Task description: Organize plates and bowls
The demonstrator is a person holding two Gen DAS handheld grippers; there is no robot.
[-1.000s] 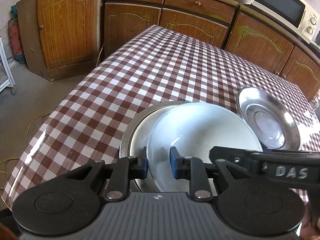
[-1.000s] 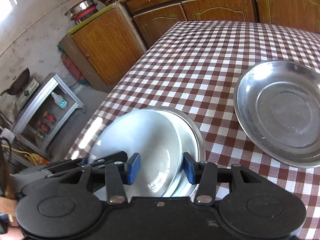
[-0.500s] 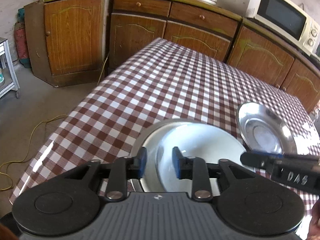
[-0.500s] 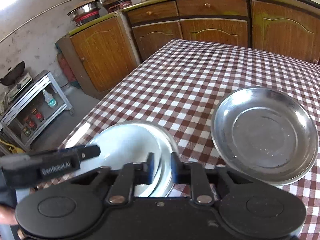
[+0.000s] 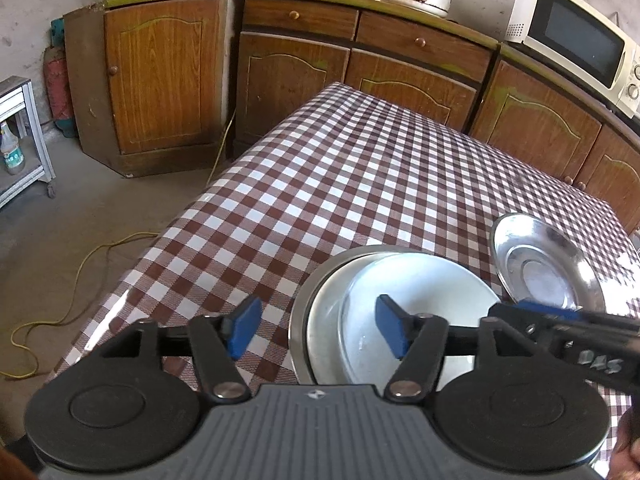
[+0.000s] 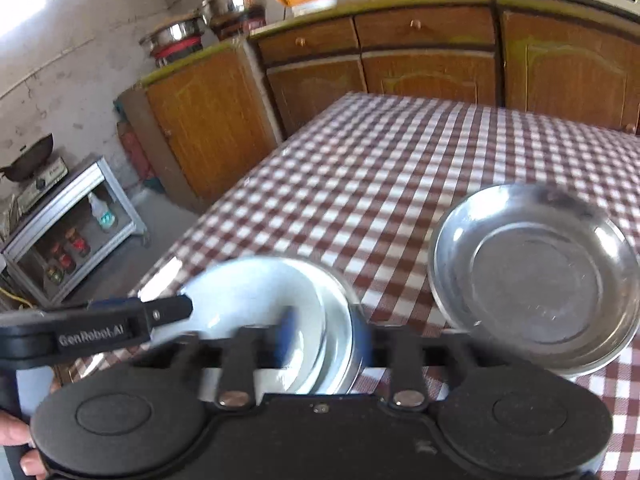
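Observation:
A white plate (image 5: 412, 300) lies inside a steel plate (image 5: 304, 320) near the table's front-left corner, resting toward that plate's right side. A second steel plate (image 5: 544, 268) sits empty to the right. My left gripper (image 5: 319, 332) hovers just short of the stack, its jaws opening, and the blue pads (image 5: 244, 330) touch nothing. In the right wrist view the white plate (image 6: 256, 296) and its steel plate (image 6: 340, 320) lie under my right gripper (image 6: 324, 338), which is blurred. Its jaws are opening too and press on nothing. The other steel plate (image 6: 536, 280) is at the right.
The checked tablecloth (image 5: 340, 168) covers the table, whose left edge drops to the floor with a yellow cable (image 5: 80, 272). Wooden cabinets (image 5: 160, 80) and a microwave (image 5: 576, 40) stand behind. A metal shelf trolley (image 6: 72, 232) is at the far left.
The left gripper let go of the white plate's rim and opened wide. The right gripper shut, then reopened. Both pulled back a little, tilting up; the white plate now rests in the steel plate.

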